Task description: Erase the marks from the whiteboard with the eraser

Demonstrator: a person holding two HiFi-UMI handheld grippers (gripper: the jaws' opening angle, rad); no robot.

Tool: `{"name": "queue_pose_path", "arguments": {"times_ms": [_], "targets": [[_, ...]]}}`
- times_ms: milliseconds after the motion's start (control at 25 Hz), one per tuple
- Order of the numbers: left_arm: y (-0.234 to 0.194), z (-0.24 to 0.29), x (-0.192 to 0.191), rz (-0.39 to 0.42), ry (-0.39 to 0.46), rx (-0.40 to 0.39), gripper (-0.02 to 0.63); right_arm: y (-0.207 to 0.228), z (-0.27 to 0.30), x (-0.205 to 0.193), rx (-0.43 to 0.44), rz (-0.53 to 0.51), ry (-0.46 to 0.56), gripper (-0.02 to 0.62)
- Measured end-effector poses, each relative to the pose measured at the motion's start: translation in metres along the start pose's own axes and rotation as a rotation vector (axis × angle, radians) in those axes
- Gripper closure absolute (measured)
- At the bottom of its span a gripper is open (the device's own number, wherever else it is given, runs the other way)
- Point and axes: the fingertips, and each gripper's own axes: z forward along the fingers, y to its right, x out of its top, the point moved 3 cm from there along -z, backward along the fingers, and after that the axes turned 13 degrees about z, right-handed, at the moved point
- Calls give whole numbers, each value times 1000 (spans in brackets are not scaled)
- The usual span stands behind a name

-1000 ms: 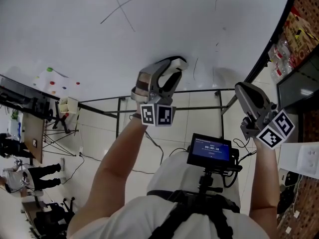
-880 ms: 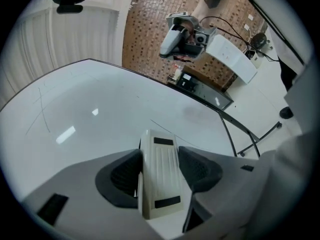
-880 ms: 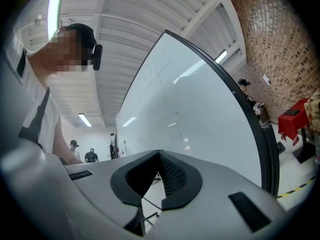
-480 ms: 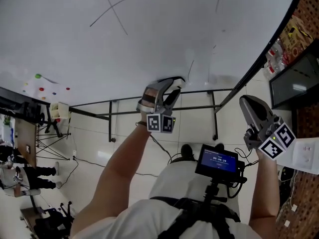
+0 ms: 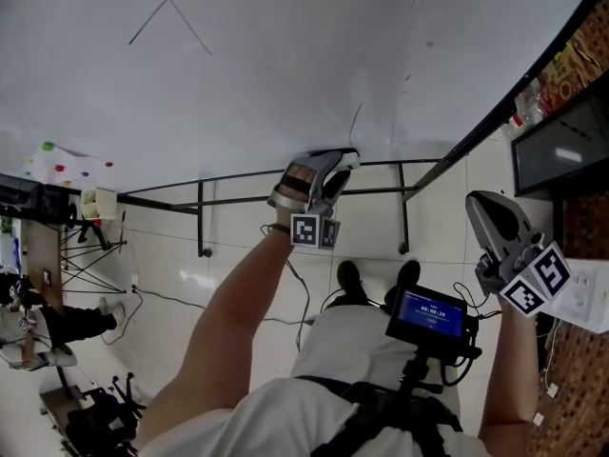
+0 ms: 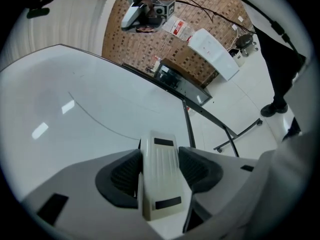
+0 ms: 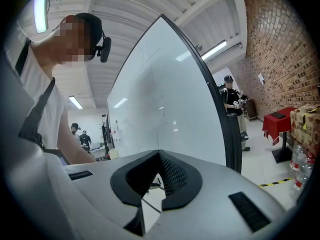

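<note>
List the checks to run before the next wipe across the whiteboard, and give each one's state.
1. Eraser clamped in left gripper: ok, the jaws press on both its sides.
2. Eraser touching whiteboard: cannot tell; it sits at the board's lower edge.
3. Board clean: not ok; crossed lines and a short stroke show above.
4. Right gripper out of the way: ok; shut, empty, off beside the board's edge.

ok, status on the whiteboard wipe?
Left gripper shut on eraser, at whiteboard lower edge. Right gripper shut, empty. Pen marks visible higher up. Nothing in the way.
</note>
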Motion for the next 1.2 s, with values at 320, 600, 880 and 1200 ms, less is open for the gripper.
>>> {"name": "queue_pose_path", "arguments": {"times_ms": [320,600,880,1200], "targets": [[-5,4,19,68,28,-32,336,6,-5,4,-17,-6,0,578],[-86,-16,54,106,49,109,331,25,-18,26,46,9,43,578],[-205,-50,65,231,55,312,331,33,-11,61,154,-12,134,578],[-292,-81,121,186,15,482,333,31,-50,91,222,-7,153,578]]}}
